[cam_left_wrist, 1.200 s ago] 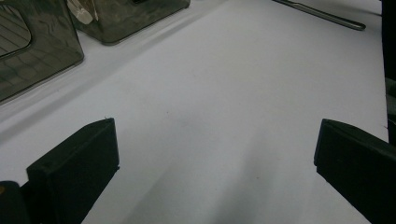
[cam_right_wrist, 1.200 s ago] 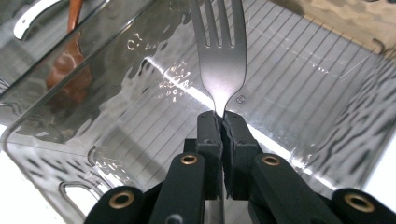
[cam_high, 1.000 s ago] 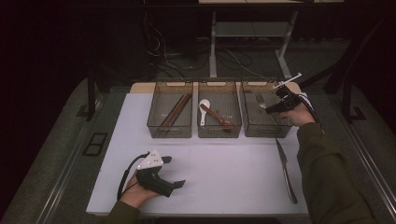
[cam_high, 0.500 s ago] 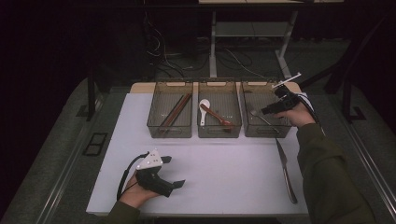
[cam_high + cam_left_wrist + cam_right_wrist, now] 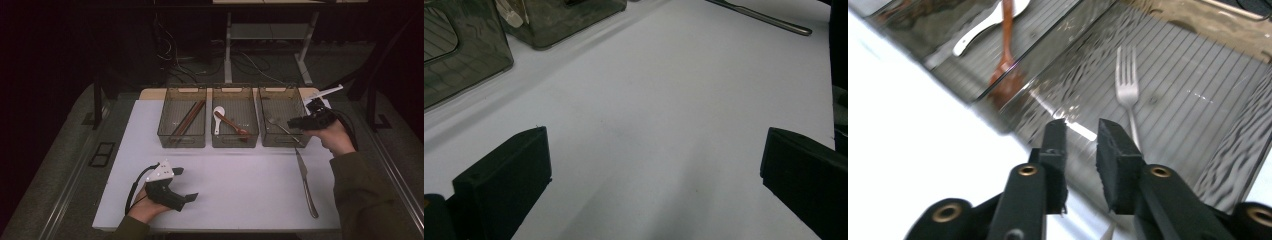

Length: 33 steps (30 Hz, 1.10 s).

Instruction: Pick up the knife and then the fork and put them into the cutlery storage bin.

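Note:
A metal fork lies in the right-hand smoked plastic bin. My right gripper hovers over that bin's front right corner, pointing left. Its jaws have just been closing; a narrow gap is left and nothing is between them. A table knife lies on the white table, in front of that bin. My left gripper rests on the table at the near left, jaws wide open and empty.
The left bin holds dark chopsticks. The middle bin holds a white spoon and a brown wooden spoon. The white table top ends at a near edge by my forearms.
My right gripper has drawn back and up towards the bin's front right corner, and the fork now lies loose in the bin. The left gripper has stayed put.

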{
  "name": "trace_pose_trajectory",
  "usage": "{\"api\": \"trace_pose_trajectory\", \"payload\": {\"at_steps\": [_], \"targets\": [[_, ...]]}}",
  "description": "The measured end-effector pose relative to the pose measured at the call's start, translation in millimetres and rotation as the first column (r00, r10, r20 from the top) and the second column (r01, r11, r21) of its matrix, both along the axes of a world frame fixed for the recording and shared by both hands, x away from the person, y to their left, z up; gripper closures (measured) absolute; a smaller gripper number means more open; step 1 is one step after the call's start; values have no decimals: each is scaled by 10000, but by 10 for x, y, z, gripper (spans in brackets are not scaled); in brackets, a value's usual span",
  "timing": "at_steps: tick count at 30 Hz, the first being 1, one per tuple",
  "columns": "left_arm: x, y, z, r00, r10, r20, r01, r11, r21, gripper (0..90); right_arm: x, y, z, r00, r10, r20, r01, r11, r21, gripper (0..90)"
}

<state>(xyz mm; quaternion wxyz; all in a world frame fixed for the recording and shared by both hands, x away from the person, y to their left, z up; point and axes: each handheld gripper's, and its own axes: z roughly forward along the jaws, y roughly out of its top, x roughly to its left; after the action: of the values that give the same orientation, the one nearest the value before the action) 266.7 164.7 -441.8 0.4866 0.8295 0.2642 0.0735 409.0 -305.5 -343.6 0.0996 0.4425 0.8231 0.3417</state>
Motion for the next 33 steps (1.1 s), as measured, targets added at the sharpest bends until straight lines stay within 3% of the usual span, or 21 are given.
{"api": "trace_pose_trajectory", "payload": {"at_steps": [5, 8, 11, 15, 21, 33], "targets": [[-6, -6, 2, 10000, 3, -4, -3, 10000, -8, 0, -272, -35, -66, 9996, 279, 32, -277, 9983, -521, 886], [-6, -9, 0, 10000, -12, -11, 12, 10000, -13, 0, -385, -76, -177, 9997, 254, 43, -249, 9959, -869, 894], [-5, -13, -4, 10000, -12, 4, 12, 10000, -22, 0, -446, -138, -317, 9999, 63, -89, -71, 9959, -905, 895], [-3, -14, -6, 10000, -21, -11, 21, 10000, -2, 0, -444, -219, -481, 9990, -318, -330, 285, 9949, -964, 895], [-1, -12, -10, 10000, -18, -43, 19, 10000, 38, 0, -358, -260, -712, 9958, -789, -462, 709, 9853, -1555, 895], [-3, -13, -13, 10000, -40, -45, 40, 10000, 40, 0, -237, -253, -914, 9930, -979, -662, 840, 9786, -1878, 896]]}}
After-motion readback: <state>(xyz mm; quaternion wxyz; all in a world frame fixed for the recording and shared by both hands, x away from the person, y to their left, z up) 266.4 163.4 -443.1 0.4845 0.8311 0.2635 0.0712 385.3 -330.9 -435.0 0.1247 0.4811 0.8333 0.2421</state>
